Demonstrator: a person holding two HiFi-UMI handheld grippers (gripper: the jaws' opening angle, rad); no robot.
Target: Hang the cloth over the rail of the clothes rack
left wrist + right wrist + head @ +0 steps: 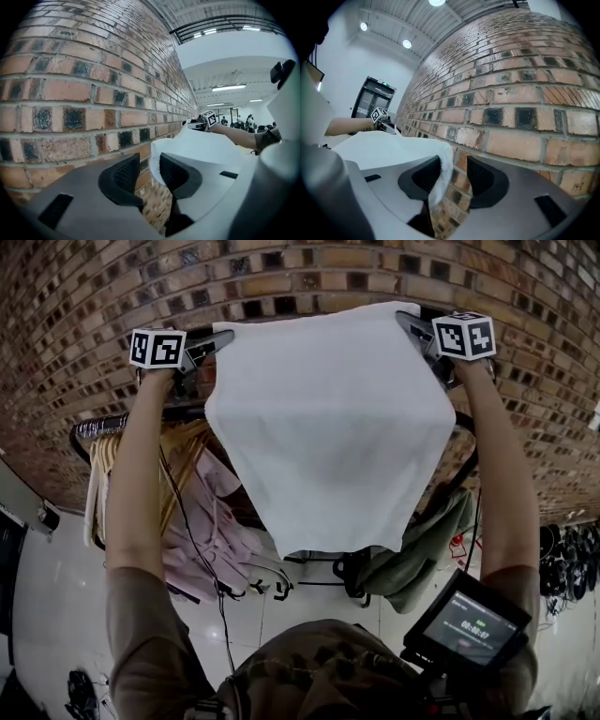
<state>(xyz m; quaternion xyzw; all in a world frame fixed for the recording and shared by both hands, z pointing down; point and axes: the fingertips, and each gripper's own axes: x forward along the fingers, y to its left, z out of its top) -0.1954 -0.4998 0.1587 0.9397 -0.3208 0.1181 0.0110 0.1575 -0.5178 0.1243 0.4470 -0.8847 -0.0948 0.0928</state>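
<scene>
Looking down from the head camera, where is the white cloth (328, 418) hanging? the first speaker is asking.

It is stretching wide between the two grippers, the second is answering, high up in front of the brick wall (281, 277). Its lower part is hanging down and is covering the middle of the clothes rack's rail (103, 426). Whether the cloth is resting on the rail I cannot tell, because the cloth itself is hiding that place.

And the left gripper (149, 171), is it gripping?

No, its jaws are standing apart. The cloth's corner is lying against one pad only, the one on the cloth's side. The other pad is touching nothing, and brick is showing through the gap.

The right gripper (453, 176)?

It is the same there. Its jaws are standing apart, and the cloth's corner is leaning on the pad nearer the cloth, with free space up to the other pad.

What is hanging under the rail?

There are wooden hangers (183, 460) with pale pink garments (211, 526) at the left, and a dark green garment (422, 554) at the right. A small device with a lit screen (469, 626) is showing beside the person's right forearm.
</scene>
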